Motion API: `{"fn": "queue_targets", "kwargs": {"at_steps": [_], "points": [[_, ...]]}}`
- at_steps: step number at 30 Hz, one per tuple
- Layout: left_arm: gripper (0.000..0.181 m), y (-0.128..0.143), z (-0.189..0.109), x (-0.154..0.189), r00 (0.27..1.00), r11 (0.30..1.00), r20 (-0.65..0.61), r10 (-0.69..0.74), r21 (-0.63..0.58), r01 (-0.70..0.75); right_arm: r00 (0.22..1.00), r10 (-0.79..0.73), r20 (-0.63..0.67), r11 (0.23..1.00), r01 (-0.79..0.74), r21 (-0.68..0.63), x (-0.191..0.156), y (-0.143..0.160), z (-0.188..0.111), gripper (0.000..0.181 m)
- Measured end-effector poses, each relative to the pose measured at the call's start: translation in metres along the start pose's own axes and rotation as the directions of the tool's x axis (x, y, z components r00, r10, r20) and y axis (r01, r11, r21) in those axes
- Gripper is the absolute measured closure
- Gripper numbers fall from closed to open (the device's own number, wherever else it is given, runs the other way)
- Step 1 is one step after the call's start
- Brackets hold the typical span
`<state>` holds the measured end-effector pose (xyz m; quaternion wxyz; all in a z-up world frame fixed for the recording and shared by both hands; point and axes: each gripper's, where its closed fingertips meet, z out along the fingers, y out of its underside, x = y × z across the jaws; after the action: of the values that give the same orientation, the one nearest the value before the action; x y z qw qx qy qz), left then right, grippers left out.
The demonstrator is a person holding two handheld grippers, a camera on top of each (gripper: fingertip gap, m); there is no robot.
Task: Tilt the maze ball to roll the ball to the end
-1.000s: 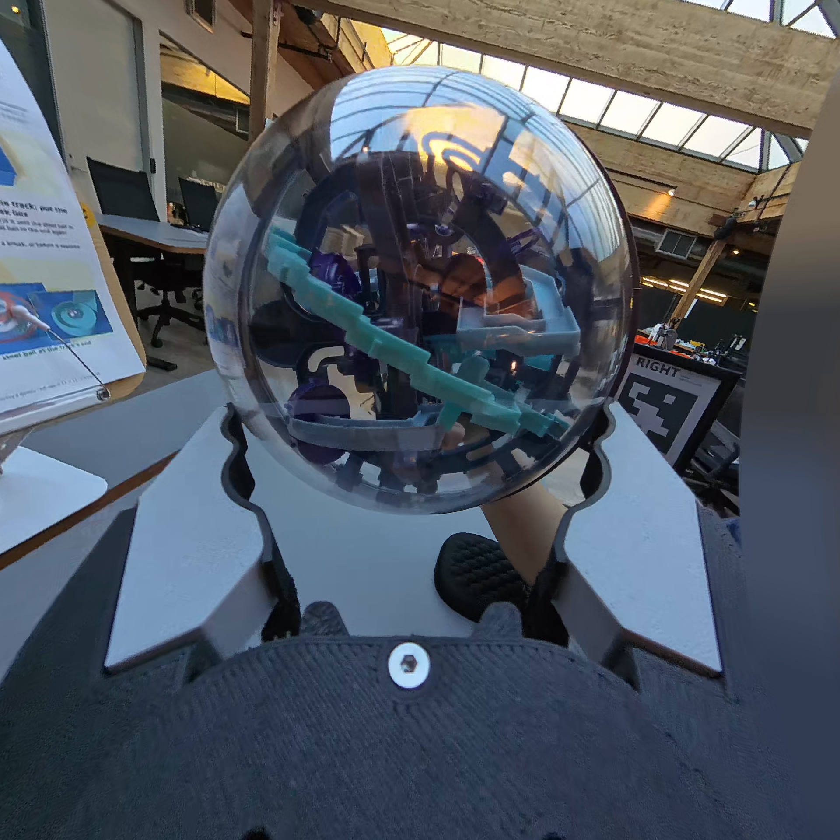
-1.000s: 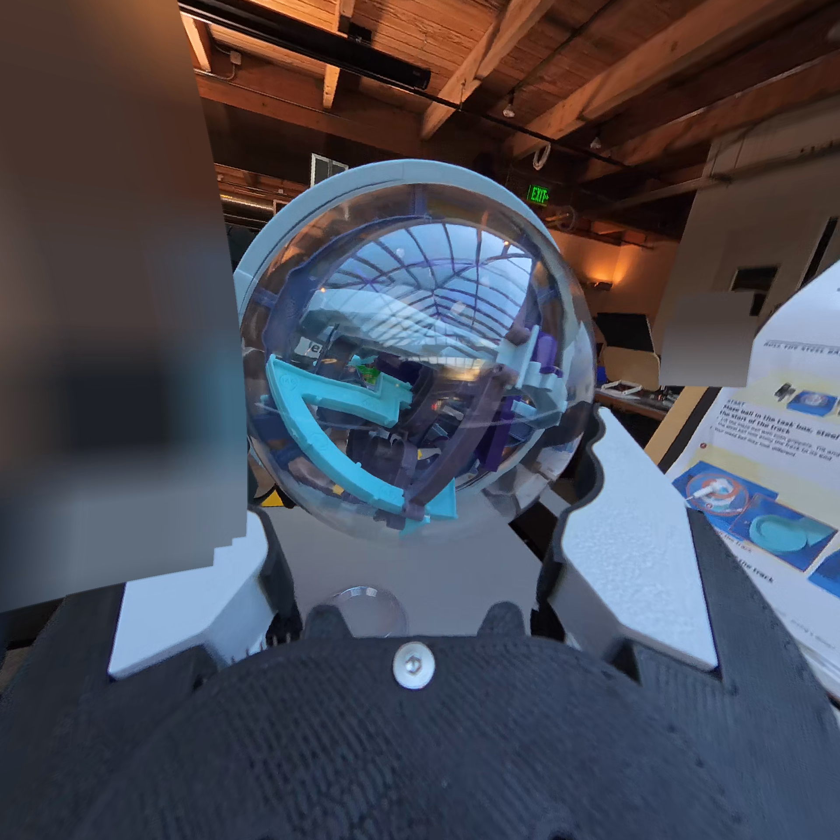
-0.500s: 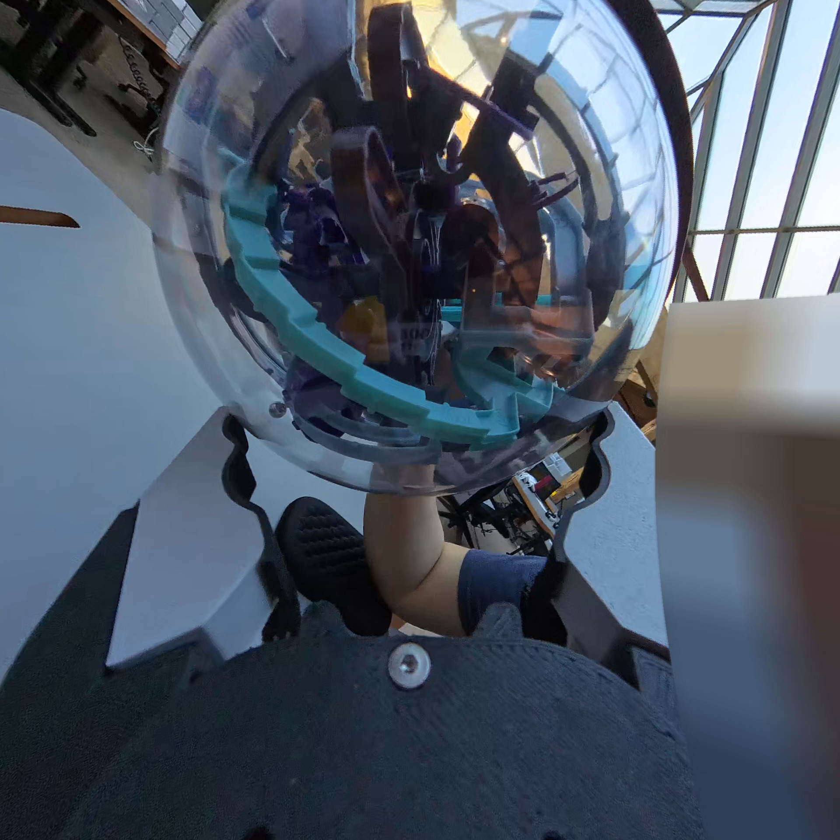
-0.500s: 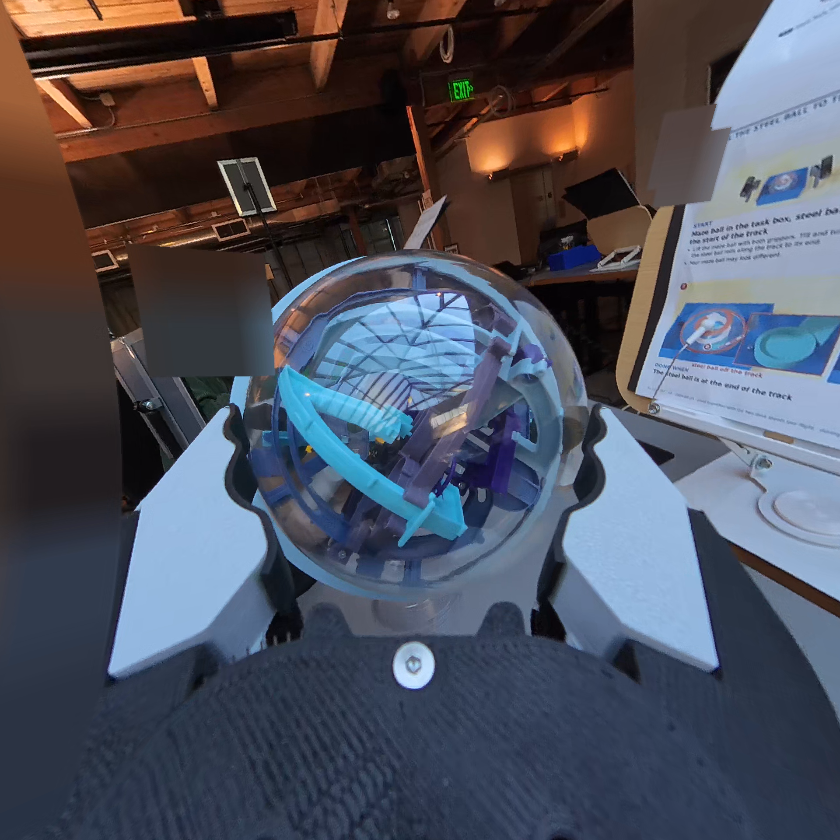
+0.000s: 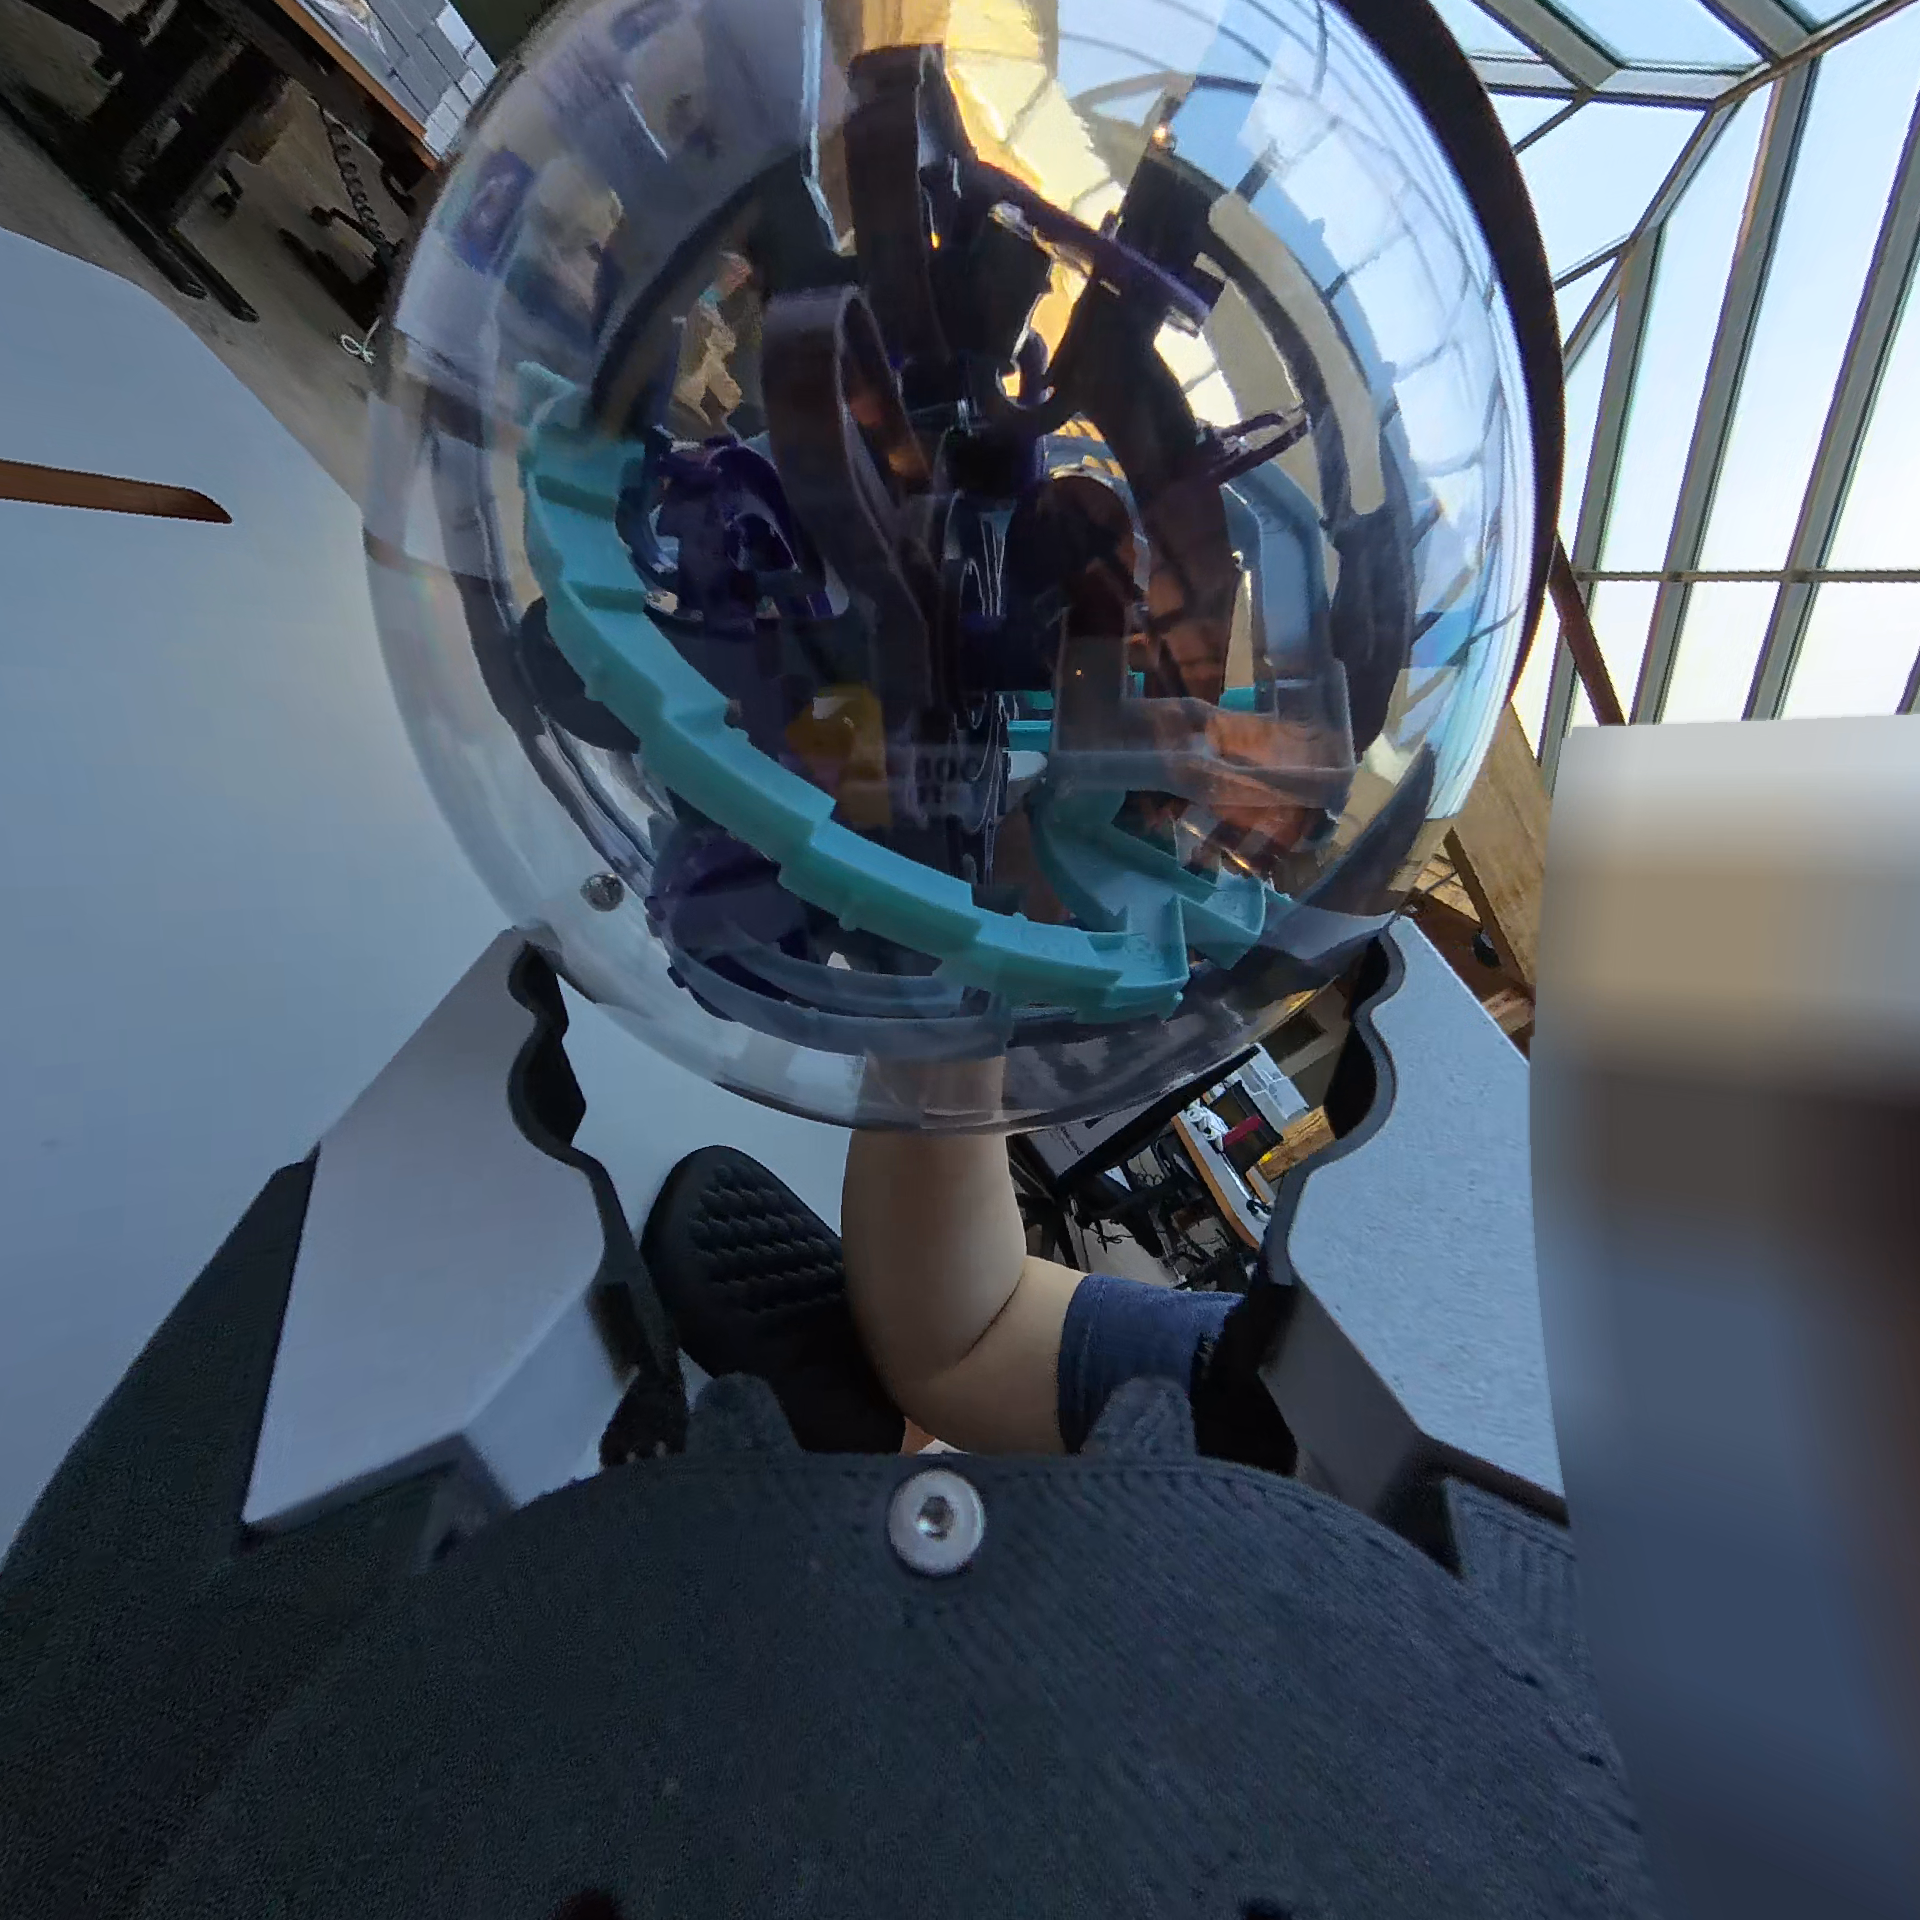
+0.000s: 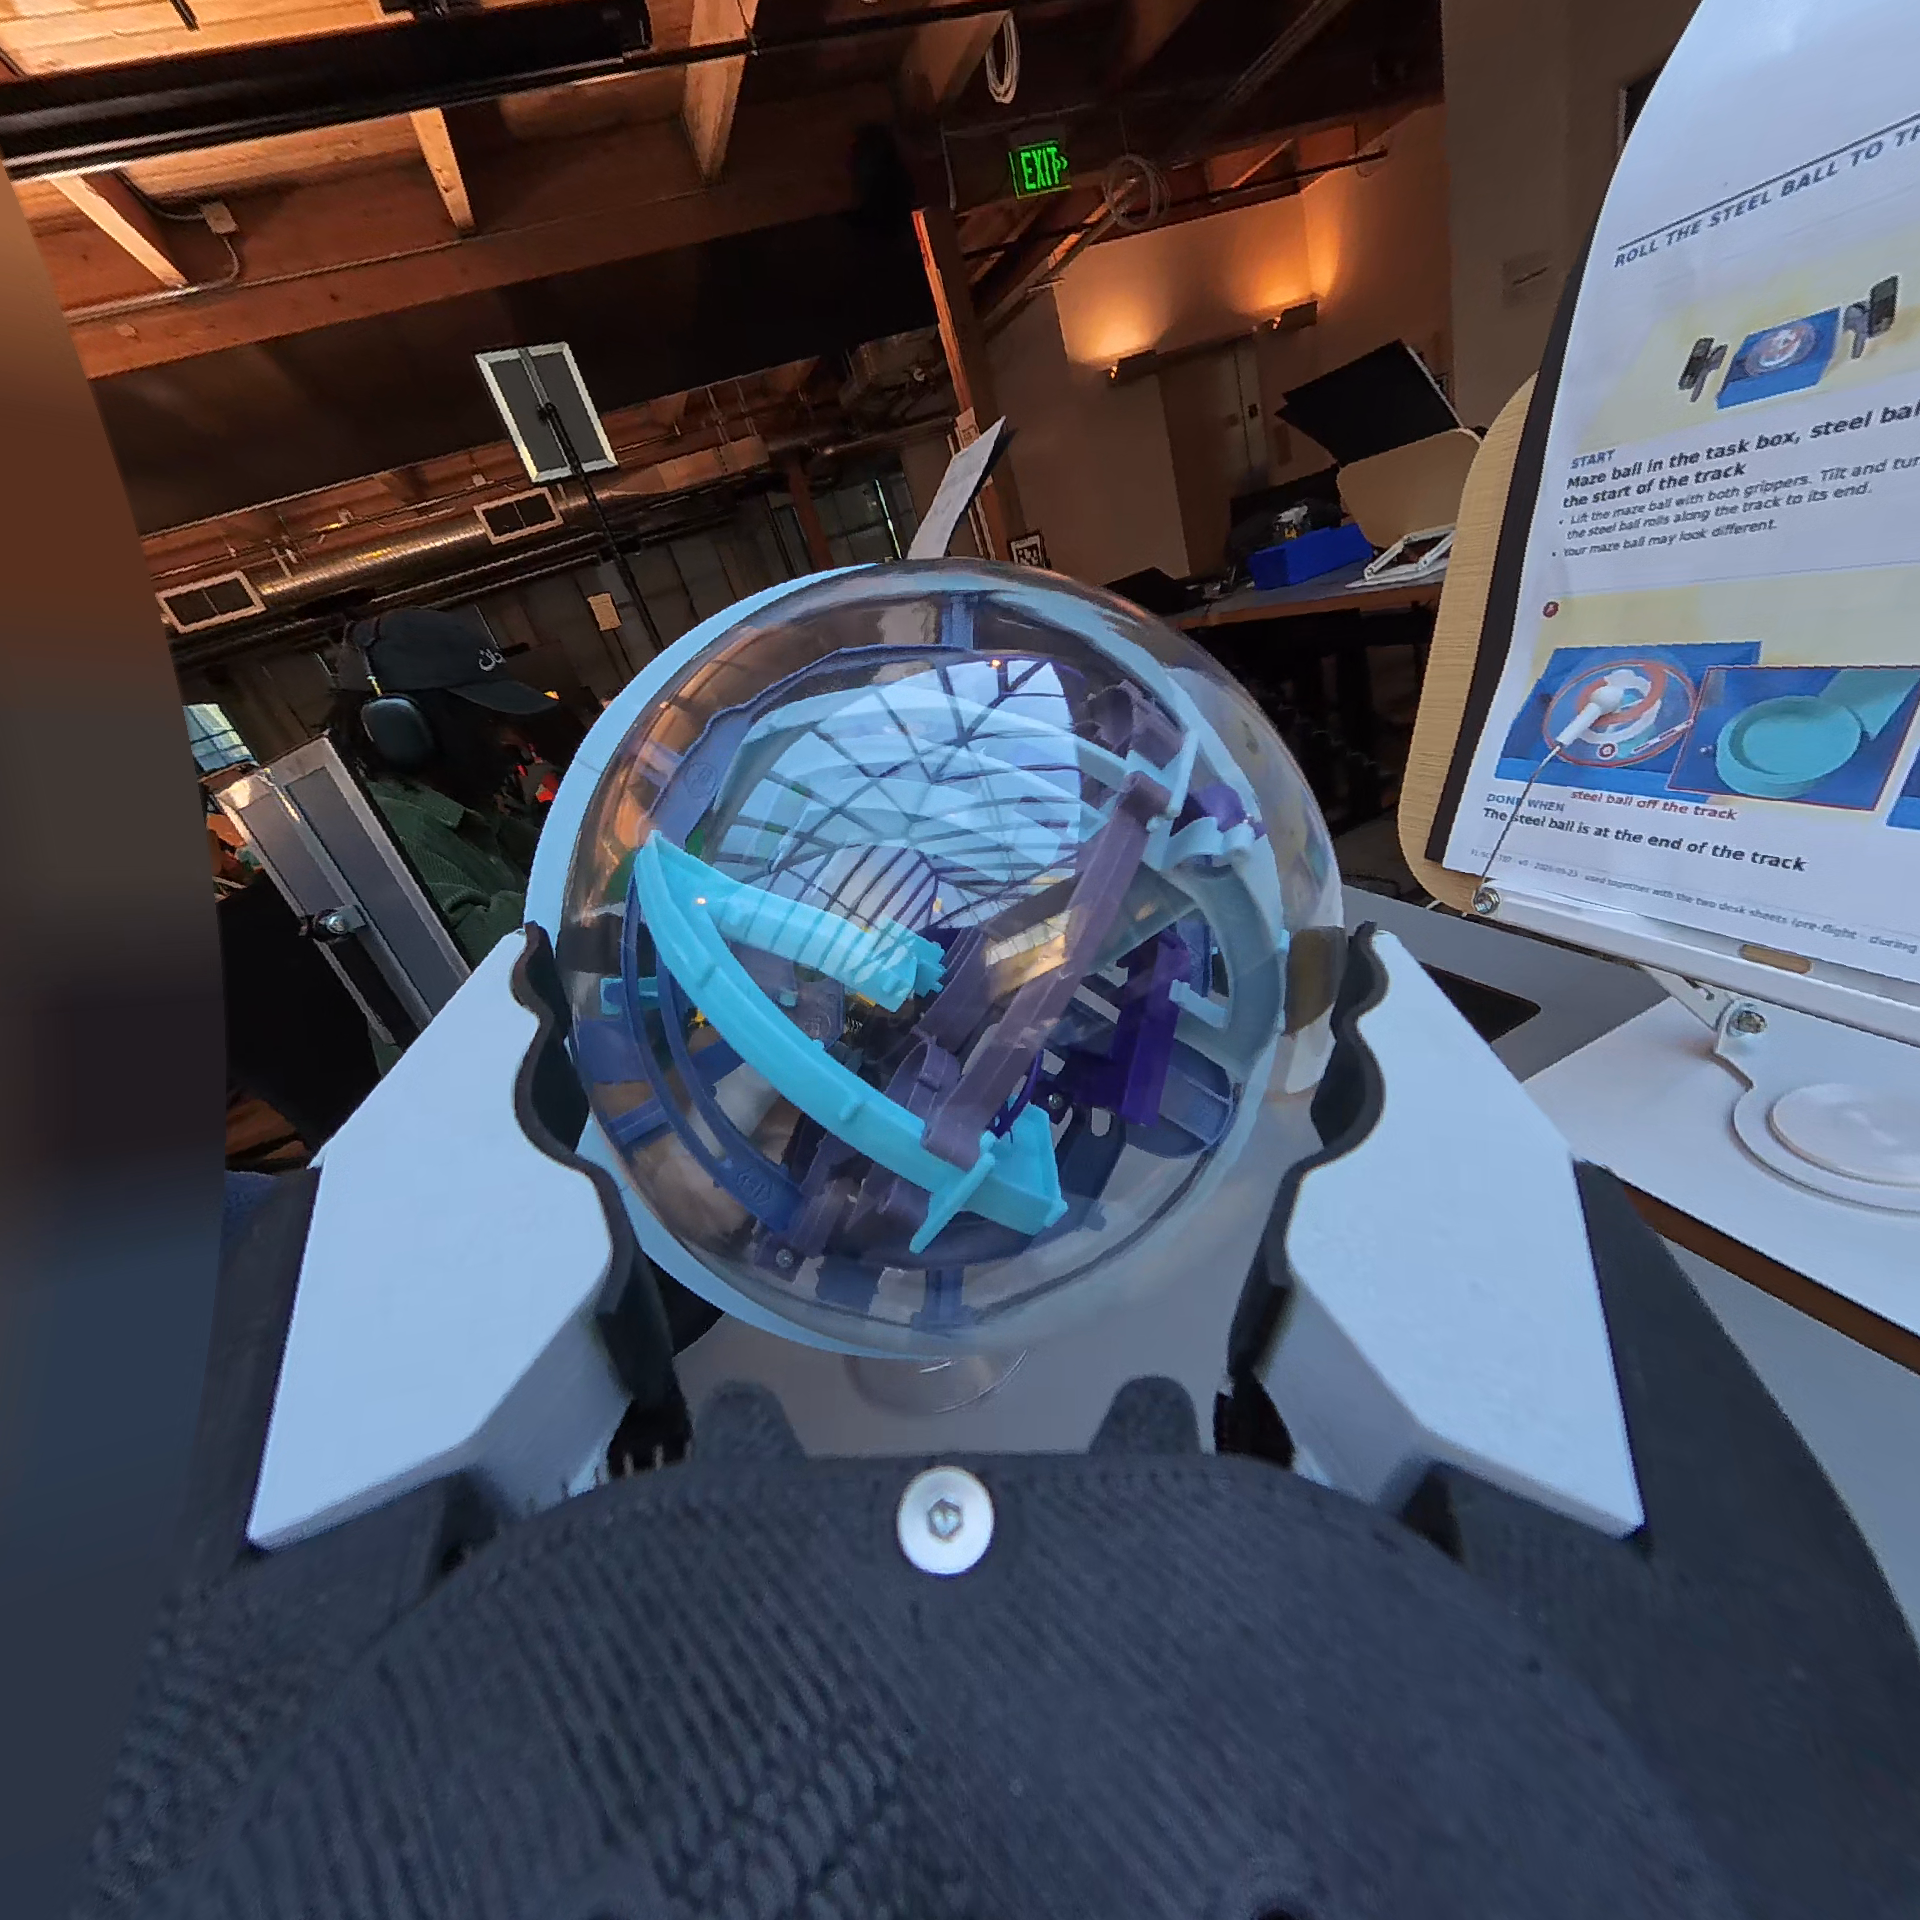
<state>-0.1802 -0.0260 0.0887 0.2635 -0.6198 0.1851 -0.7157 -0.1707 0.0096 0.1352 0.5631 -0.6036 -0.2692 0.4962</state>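
Timbered workshop, white table (image 6: 1766,1340) below: your left gripper (image 5: 951,1039) and right gripper (image 6: 935,1049) both clamp the maze ball (image 6: 935,956) aloft between them, rolled hard over since a second ago, steel ball (image 5: 601,889) apparently loose against the shell, so probably off-track

Left gripper (image 5: 951,1039): white angular fingers (image 5: 416,1236) with black wavy inner edges, dark textured housing (image 5: 831,1714), one silver hex screw (image 5: 935,1525). Right gripper (image 6: 940,1049): same build, white fingers (image 6: 436,1216), silver screw (image 6: 943,1519). Person's blue sleeve (image 5: 1127,1340) visible past the left fingers.
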Motion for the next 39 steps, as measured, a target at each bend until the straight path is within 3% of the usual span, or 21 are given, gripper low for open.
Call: {"fn": "queue_targets", "kwargs": {"at_steps": [10,30,39], "points": [[0.035,0.0,-0.003,-0.001,0.999,1.0,0.033,0.001,-0.003,0.0,1.0,0.017,0.021,1.0,-0.017,0.01,0.001,0.002,0.002,0.037],[0.035,-0.023,-0.02,-0.003,0.979,0.987,0.136,0.15,0.045,-0.157,0.999,-0.044,-0.006,0.998,0.043,-0.038,-0.001,0.014,0.012,0.036],[0.036,-0.024,-0.021,0.002,0.985,0.988,0.08,0.15,0.028,-0.153,0.996,-0.076,-0.055,0.996,0.073,-0.054,-0.007,0.011,0.013,0.036]]}}
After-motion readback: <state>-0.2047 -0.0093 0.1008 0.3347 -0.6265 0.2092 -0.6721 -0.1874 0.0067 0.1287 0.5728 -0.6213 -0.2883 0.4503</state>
